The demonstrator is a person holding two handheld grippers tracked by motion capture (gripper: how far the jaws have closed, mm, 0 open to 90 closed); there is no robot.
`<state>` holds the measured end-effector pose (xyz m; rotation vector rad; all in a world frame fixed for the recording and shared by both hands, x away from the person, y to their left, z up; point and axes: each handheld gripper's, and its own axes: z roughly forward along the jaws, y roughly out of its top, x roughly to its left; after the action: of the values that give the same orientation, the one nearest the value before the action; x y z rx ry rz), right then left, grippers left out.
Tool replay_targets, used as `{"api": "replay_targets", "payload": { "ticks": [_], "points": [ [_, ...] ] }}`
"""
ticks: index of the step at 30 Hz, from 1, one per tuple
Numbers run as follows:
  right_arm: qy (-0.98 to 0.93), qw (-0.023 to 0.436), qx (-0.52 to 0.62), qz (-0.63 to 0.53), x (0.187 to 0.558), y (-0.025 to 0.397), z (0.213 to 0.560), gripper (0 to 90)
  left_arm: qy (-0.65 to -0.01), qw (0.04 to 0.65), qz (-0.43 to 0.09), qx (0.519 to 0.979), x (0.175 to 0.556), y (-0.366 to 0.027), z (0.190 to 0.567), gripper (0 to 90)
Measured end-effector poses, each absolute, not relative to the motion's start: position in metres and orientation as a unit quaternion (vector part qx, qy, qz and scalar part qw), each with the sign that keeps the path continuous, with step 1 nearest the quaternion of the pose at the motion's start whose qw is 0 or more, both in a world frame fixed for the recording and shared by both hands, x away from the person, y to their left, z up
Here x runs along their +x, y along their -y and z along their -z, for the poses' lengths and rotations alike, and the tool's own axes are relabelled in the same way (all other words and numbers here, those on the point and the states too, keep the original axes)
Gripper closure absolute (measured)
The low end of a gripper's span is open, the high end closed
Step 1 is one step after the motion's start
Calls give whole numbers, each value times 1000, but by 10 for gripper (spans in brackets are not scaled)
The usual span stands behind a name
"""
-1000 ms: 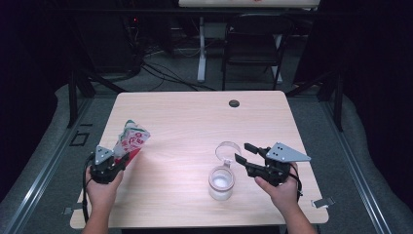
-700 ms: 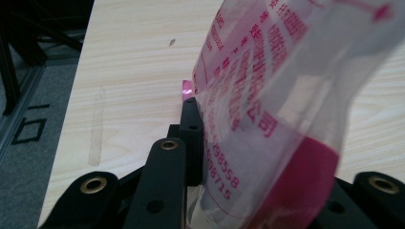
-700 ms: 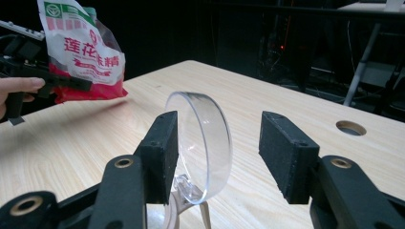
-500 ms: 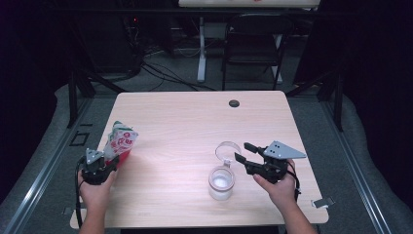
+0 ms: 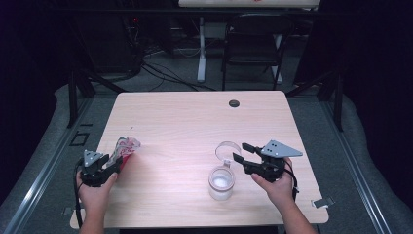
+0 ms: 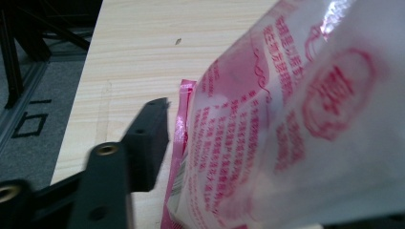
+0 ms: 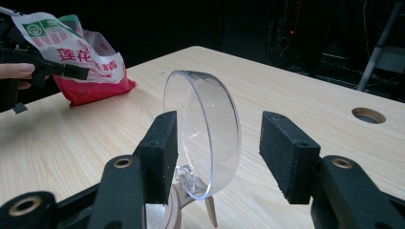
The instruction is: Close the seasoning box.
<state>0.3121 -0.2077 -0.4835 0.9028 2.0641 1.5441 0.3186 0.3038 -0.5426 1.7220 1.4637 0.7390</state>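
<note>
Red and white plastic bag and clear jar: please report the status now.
Left gripper shut on red and white plastic bag. Right gripper open around clear hinged lid of glass jar. Nothing between.

Between my two grippers the middle of the pale wooden table (image 5: 185, 126) lies bare, open room to pass. Before my right gripper (image 7: 217, 138) the upright clear round hinged lid (image 7: 205, 133) stands between my spread jaws. My left gripper (image 5: 104, 163) has the crinkled red-and-white plastic bag (image 6: 286, 124) pressed close, blocking its front.
</note>
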Motion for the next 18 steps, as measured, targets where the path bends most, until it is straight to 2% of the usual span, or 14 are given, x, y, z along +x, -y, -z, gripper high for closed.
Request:
{"api": "replay_targets", "payload": {
  "ticks": [18],
  "points": [
    [-741,197,327,-553,316,206,486,479,-524,421,-290,682,309,-281,532,389]
  ]
}}
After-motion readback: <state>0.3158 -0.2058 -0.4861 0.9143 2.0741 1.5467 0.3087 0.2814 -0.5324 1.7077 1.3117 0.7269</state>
